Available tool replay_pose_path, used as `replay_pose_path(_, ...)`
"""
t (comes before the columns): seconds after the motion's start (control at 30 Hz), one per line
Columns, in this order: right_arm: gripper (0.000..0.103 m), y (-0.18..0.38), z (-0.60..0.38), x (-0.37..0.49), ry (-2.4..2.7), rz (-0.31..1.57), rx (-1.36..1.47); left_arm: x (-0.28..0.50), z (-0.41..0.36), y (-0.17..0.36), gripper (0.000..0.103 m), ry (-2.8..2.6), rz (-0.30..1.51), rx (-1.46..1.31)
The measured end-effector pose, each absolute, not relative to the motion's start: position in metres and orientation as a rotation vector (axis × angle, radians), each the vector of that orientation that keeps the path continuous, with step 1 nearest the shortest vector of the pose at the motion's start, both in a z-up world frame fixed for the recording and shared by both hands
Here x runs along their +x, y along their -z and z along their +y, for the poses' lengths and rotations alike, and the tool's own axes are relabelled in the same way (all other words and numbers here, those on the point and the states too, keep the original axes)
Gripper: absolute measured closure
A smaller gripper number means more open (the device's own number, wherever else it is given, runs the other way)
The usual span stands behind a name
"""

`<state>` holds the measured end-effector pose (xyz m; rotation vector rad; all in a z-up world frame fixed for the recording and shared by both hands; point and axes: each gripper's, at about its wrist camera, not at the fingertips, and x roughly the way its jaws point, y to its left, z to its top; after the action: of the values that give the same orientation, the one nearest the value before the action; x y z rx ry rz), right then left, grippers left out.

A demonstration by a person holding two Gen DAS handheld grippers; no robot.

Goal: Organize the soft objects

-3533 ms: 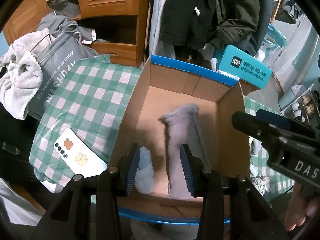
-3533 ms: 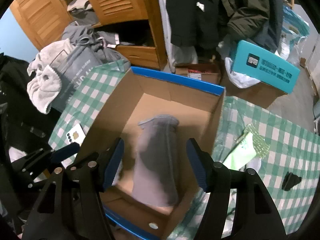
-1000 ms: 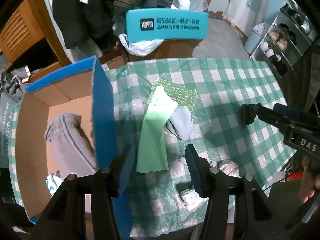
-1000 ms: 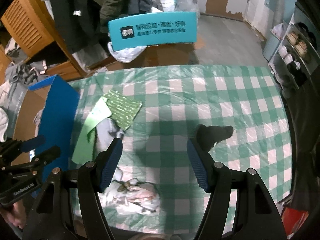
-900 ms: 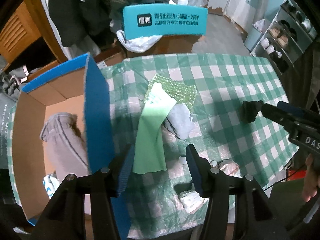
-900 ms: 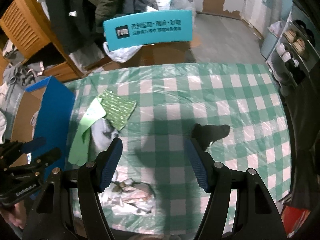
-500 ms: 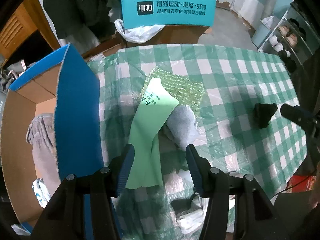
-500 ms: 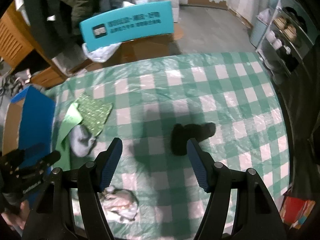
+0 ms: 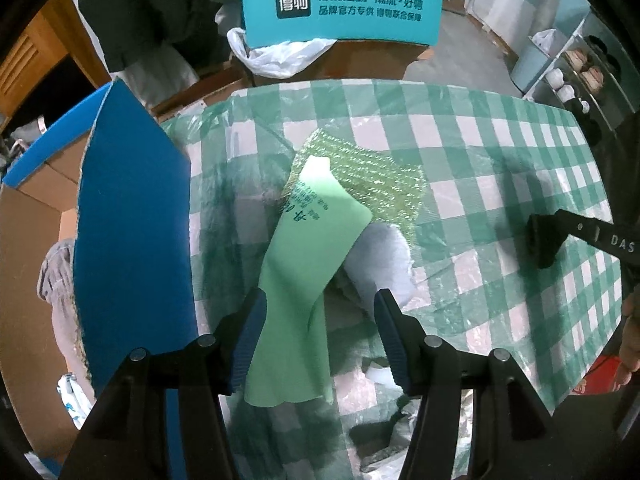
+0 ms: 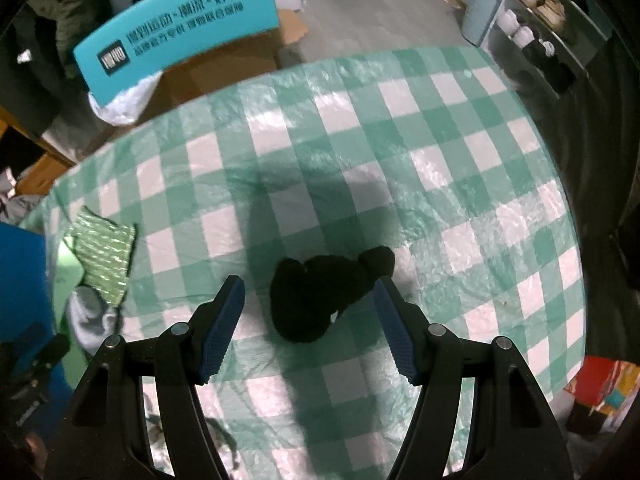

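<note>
My left gripper (image 9: 320, 300) points down over a light green rubber glove (image 9: 308, 256) on the checked tablecloth. Its jaws are opening, and the glove lies below them with the pads clear of it. A grey sock (image 9: 380, 260) pokes out from under the glove, which also overlaps a sheet of green bubble wrap (image 9: 368, 176). My right gripper (image 10: 308, 292) stands open above a black sock (image 10: 316, 300) that lies between its fingers, untouched. A cardboard box with blue outer walls (image 9: 132, 220) stands at the left with a grey garment (image 9: 56, 276) in it.
A teal printed carton (image 9: 340, 8) and a white plastic bag (image 9: 276, 54) sit beyond the table's far edge. Crumpled plastic (image 9: 396, 424) lies near the front edge. A shoe shelf (image 10: 536, 8) stands at the far right, dark coats (image 9: 152, 8) hang behind.
Both grippers left the box, moved right over the table and sank closer to it. The right one now straddles the black sock; the left one hangs over the green glove.
</note>
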<state>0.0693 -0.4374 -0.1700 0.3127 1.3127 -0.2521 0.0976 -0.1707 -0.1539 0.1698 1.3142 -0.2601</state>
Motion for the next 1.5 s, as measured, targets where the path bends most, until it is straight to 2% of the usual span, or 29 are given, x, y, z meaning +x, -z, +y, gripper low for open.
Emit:
replay_pose_path(0.63,0.037,0.206,-0.438,0.073,0.298,1.405,0.296,0.106,-0.153,0.175,0.044,0.251,1.348,0.194)
replay_pose_path(0.67,0.040,0.207,-0.438,0.072,0.288,1.406,0.297,0.106,-0.153,0.177,0.044,0.249,1.351,0.201)
replay_pose_path(0.7,0.050,0.208,-0.437,0.072,0.282,1.405,0.295,0.107,-0.154,0.179,0.044,0.246,1.354,0.207)
replay_pose_path(0.73,0.055,0.209,-0.435,0.071,0.274,1.403,0.289,0.108,-0.155,0.180,0.044,0.244,1.355,0.213)
replay_pose_path(0.8,0.062,0.209,-0.432,0.070,0.265,1.397,0.281,0.109,-0.155,0.184,0.044,0.238,1.357,0.221)
replay_pose_path(0.87,0.064,0.209,-0.430,0.069,0.255,1.388,0.274,0.110,-0.155,0.185,0.045,0.231,1.358,0.215)
replay_pose_path(0.9,0.066,0.208,-0.428,0.068,0.252,1.384,0.266,0.109,-0.154,0.186,0.047,0.228,1.362,0.209)
replay_pose_path(0.97,0.067,0.207,-0.425,0.067,0.240,1.381,0.260,0.109,-0.152,0.188,0.059,0.226,1.365,0.207)
replay_pose_path(1.2,0.069,0.196,-0.407,0.062,0.189,1.362,0.210,0.104,-0.146,0.185,0.073,0.203,1.346,0.227)
replay_pose_path(1.3,0.069,0.188,-0.397,0.060,0.161,1.354,0.191,0.101,-0.144,0.181,0.084,0.191,1.330,0.248)
replay_pose_path(1.37,0.069,0.181,-0.389,0.058,0.142,1.343,0.166,0.100,-0.143,0.178,0.094,0.194,1.321,0.254)
replay_pose_path(1.5,0.069,0.172,-0.373,0.056,0.102,1.323,0.136,0.097,-0.146,0.172,0.096,0.220,1.312,0.262)
